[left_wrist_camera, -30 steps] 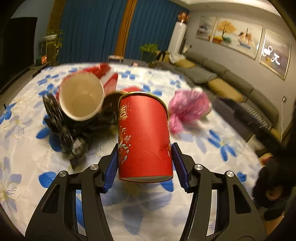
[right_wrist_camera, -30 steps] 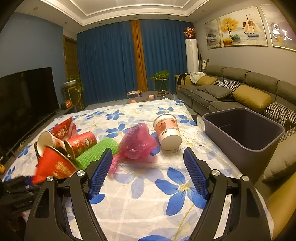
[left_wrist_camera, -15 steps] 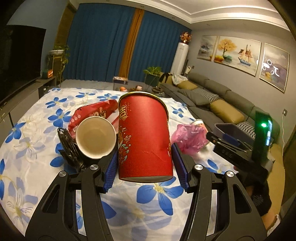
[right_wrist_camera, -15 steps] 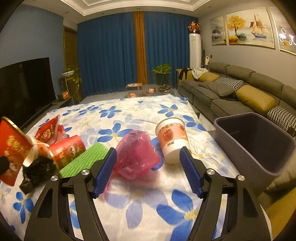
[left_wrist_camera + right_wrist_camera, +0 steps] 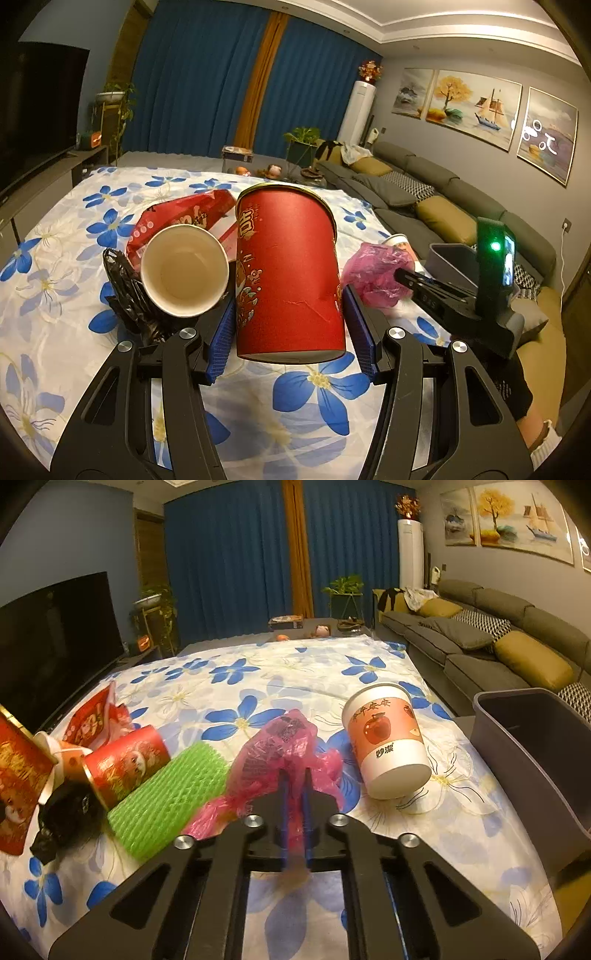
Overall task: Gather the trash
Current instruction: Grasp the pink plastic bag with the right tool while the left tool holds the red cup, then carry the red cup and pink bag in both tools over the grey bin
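My left gripper is shut on a tall red canister and holds it above the flowered tablecloth. My right gripper is shut on a pink plastic bag that lies on the cloth; the bag also shows in the left wrist view. A grey bin stands off the table's right edge. Other trash on the cloth: a paper cup, black plastic, a red snack bag, a red can, green foam netting, and an apple-print cup.
A grey sofa runs along the right wall behind the bin. A television stands to the left. The tablecloth's far half holds only the flower print.
My left gripper lifted the red canister off the cloth. My right gripper moved forward and closed on the pink bag.
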Tool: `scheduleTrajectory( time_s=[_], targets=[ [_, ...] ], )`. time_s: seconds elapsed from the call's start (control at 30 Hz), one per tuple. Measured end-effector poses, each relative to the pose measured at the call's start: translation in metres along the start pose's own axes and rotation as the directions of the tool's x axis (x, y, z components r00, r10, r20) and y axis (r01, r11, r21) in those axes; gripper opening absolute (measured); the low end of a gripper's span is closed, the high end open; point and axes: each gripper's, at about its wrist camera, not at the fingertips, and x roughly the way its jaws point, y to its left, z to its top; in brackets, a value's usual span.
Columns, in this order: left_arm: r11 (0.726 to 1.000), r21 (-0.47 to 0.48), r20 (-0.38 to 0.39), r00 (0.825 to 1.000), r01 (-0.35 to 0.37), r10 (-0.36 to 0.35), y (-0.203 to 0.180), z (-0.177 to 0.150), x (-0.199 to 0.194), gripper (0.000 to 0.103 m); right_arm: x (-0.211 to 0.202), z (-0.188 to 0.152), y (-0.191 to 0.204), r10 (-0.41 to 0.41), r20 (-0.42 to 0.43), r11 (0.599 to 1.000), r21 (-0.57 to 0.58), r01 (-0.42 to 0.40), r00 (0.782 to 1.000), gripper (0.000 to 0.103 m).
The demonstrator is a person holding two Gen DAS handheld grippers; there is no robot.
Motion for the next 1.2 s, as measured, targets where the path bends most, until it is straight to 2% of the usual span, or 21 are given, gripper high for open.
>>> scheduleTrajectory(
  time_s=[0.33,0.7,0.97,1.2],
  targets=[
    [1.0,0.016,0.021,1.0,0.007,-0.008,-0.009,0.001,-0.01,0.054,-0.072,-0.011,0.002,0.062,0.116,0.998,-0.017,-0.061,0.991,0.004],
    [0.993,0.09,0.027,0.996,0.077,-0.08,-0.057,0.004,-0.008,0.054,-0.122,-0.016,-0.021,0.036,0.2,0.999,0.005,-0.037,0.979,0.004],
    [0.976,0.143,0.002,0.986,0.166,-0.168,-0.105,0.013,0.015,0.054,-0.142,-0.009,-0.057,-0.033,0.244,0.998,0.053,0.021,0.969,0.004],
    [0.943,0.195,-0.022,0.962,0.27,-0.271,-0.161,0.026,0.047,0.054,-0.153,0.004,-0.107,-0.179,0.28,0.982,0.115,0.152,0.943,0.004]
  ],
)
